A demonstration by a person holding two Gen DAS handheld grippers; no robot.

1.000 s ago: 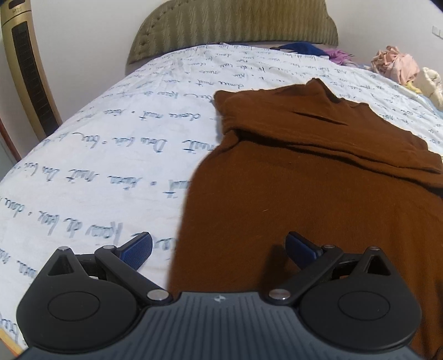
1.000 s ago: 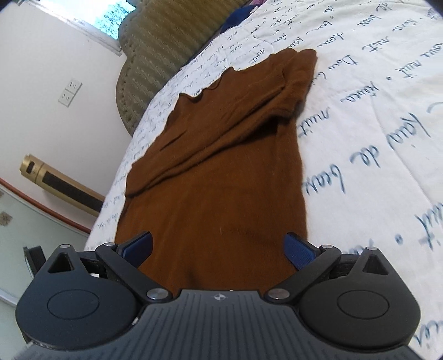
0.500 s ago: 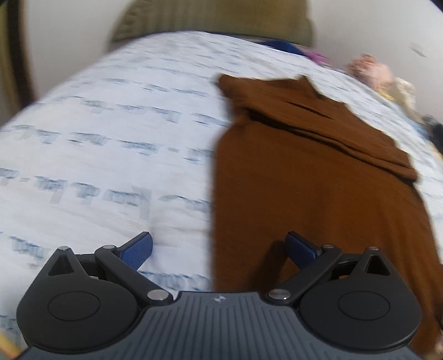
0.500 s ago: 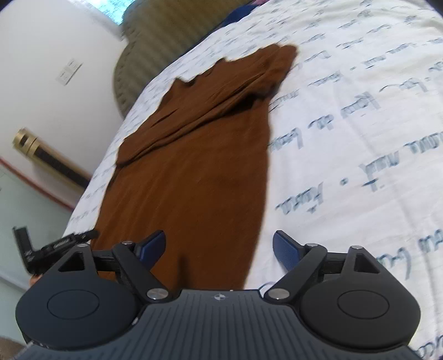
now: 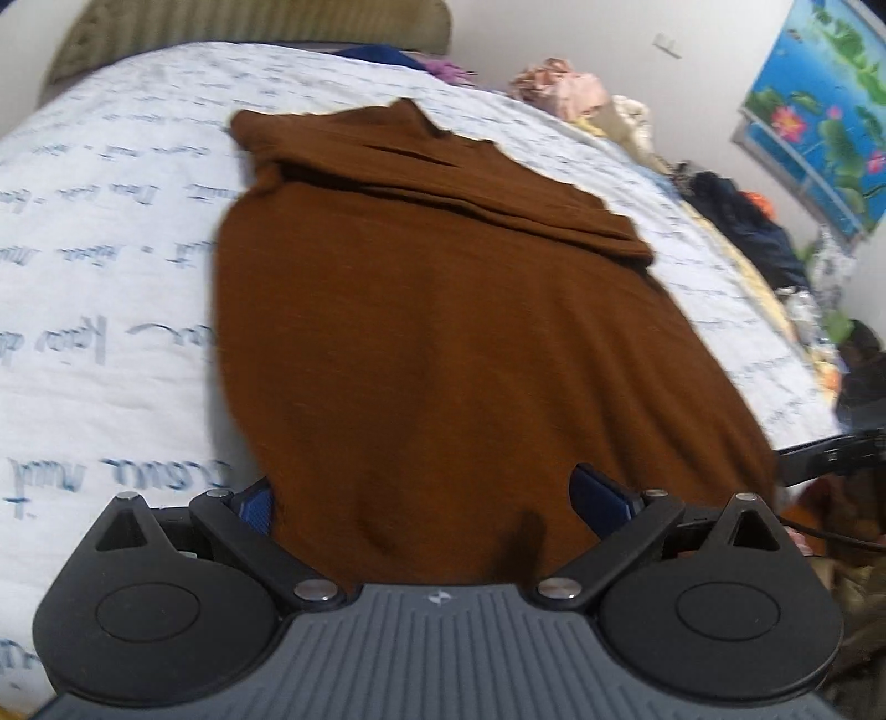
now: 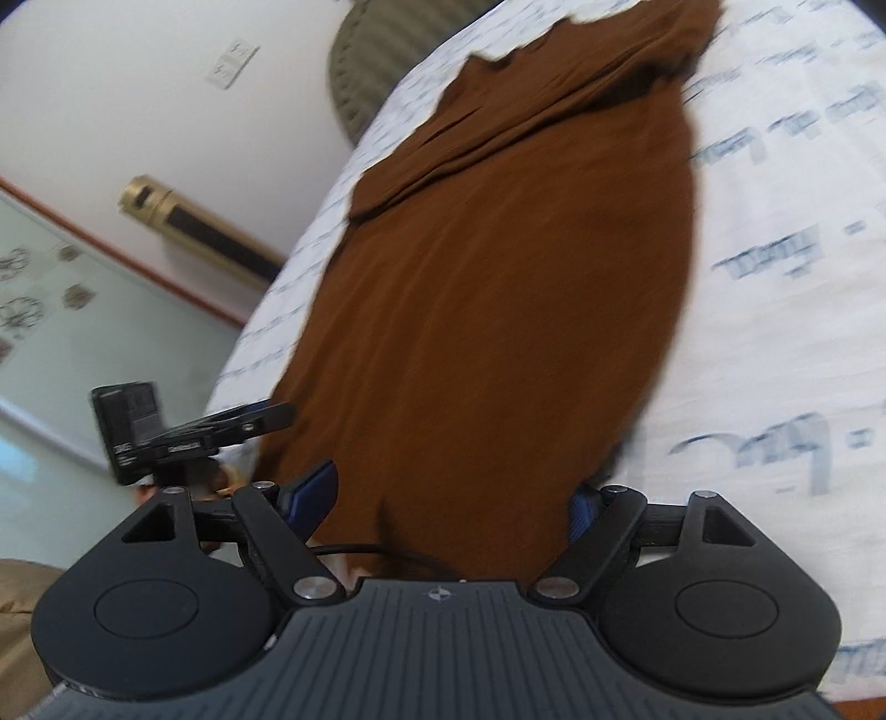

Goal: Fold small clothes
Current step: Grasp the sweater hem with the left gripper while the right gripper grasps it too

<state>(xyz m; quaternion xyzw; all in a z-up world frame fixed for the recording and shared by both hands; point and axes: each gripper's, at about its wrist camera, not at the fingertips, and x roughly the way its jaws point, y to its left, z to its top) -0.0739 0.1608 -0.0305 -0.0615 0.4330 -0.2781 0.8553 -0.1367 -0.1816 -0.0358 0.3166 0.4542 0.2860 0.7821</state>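
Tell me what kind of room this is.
Most likely a bedroom: a brown garment lies on a bed's script-printed sheet, with a padded headboard behind and clothes piled beside.

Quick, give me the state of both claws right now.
Left claw: open, fingers spread either side of the brown garment's near hem, not clamped.
Right claw: open, straddling the same hem, holding nothing.

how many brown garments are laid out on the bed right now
1: the brown garment lies flat along the bed, sleeves folded across its far end. More clothes sit heaped at the bed's far right; any brown ones there stay hidden.
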